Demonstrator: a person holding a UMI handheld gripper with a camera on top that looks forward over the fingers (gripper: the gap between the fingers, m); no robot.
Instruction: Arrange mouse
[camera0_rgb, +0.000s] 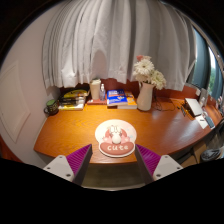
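Observation:
A round mouse pad (116, 138) with a cartoon print and the word "cute" lies on the wooden desk (60, 135) near its front edge, just ahead of my fingers. A small white shape sits at the pad's middle; I cannot tell whether it is a mouse or part of the print. My gripper (113, 152) is open and empty, held in front of the desk's edge. Its purple pads (80, 157) stand wide apart, one at each side of the pad's near rim.
A white vase of flowers (146, 93) stands at the back right of the pad. Books (120, 98) and a cup (96, 90) are at the back, more books (72, 99) and a small plant (51, 104) at the back left. Curtains hang behind the desk.

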